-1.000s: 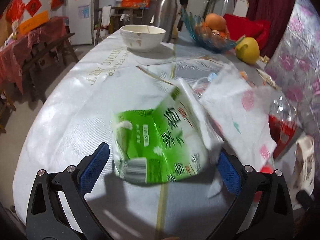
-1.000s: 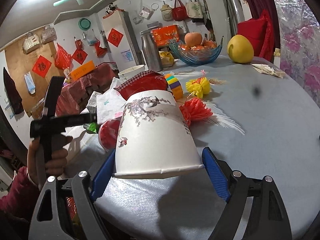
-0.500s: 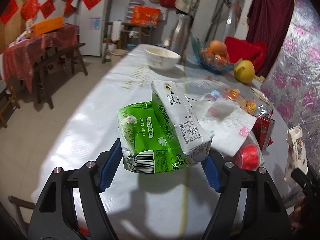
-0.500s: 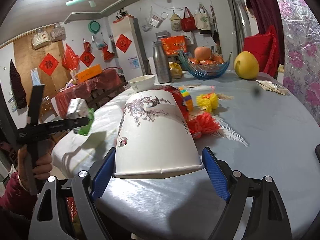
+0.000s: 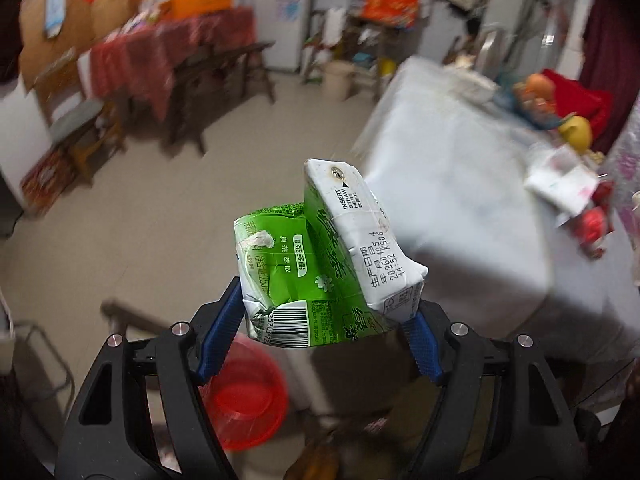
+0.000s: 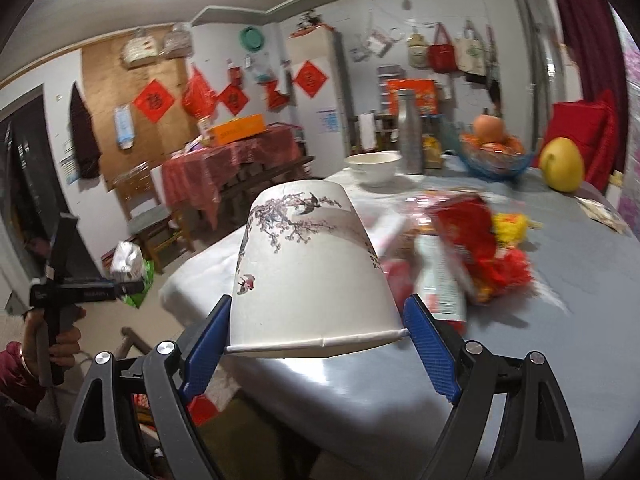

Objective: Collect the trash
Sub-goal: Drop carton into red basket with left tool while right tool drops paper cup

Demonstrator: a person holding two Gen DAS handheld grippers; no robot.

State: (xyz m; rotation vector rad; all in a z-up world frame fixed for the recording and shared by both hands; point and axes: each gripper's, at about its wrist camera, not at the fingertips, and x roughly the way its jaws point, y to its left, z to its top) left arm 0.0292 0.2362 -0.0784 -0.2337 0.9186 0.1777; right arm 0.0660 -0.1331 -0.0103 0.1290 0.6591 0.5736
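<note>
- Evidently the carry-to-bin step: the table [image 5: 460, 184] lies at two o'clock, a red basin [image 5: 244, 404] at seven, below.
- Right gripper [image 6: 318, 340] pinches a paper cup [image 6: 308, 272].
- Left gripper [image 5: 326, 330] pinches a crushed green carton [image 5: 320, 264]; next, I judge, lower over the basin and release.

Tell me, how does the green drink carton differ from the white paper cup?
The green drink carton is crumpled and folded, while the white paper cup keeps its round shape. The carton is bright green with printed text and a barcode; the cup is white with a painted blossom branch and birds. The carton hangs over the floor, the cup by the table edge. Both are clamped, carton in the left hand-held gripper, cup in the right hand-held gripper.
</note>
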